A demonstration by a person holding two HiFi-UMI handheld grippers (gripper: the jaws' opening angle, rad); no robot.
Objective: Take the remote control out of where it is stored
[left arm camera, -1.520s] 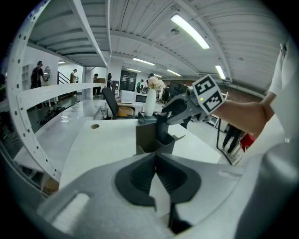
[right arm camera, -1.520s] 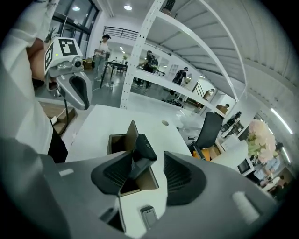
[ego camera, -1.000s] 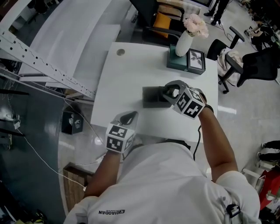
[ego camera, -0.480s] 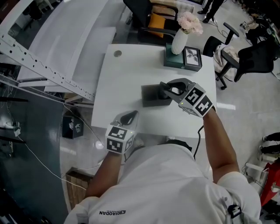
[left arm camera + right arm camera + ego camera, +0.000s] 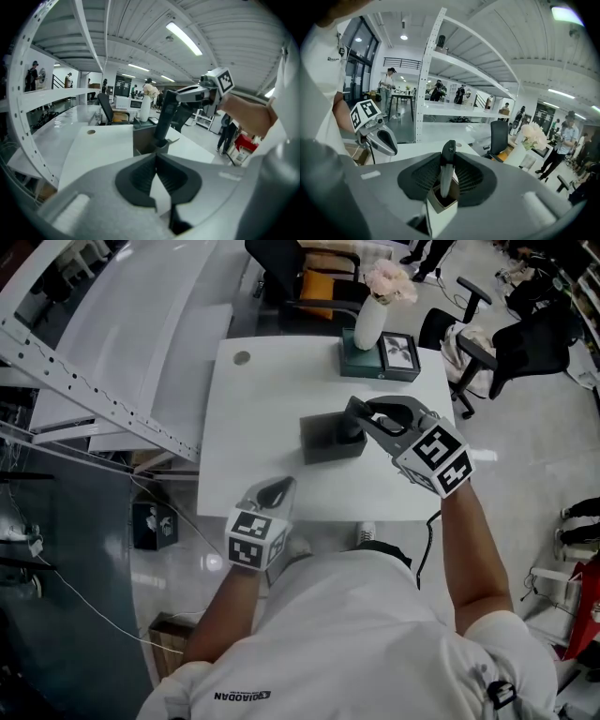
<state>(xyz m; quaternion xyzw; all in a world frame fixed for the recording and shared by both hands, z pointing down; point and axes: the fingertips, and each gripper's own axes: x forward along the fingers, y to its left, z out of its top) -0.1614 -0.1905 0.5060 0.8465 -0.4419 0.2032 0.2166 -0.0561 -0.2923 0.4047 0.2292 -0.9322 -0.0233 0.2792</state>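
Observation:
A dark, slim remote control (image 5: 445, 171) stands upright, its lower end still inside the dark open-topped holder box (image 5: 323, 439) on the white table (image 5: 253, 418). My right gripper (image 5: 356, 420) is shut on the remote's upper part; its jaws have just been closing with the remote between them. The left gripper view shows the remote (image 5: 165, 117) rising out of the holder (image 5: 143, 140). My left gripper (image 5: 275, 490) hovers at the table's near edge, shut with nothing in it.
A white vase of pink flowers (image 5: 367, 324) and a framed picture on a green box (image 5: 380, 357) stand at the table's far edge. A round cable hole (image 5: 243, 358) is at the far left corner. Office chairs stand beyond, white shelving (image 5: 84, 381) to the left.
My right gripper has risen, drawing the remote up out of the holder box. The left gripper has stayed at the table's near edge.

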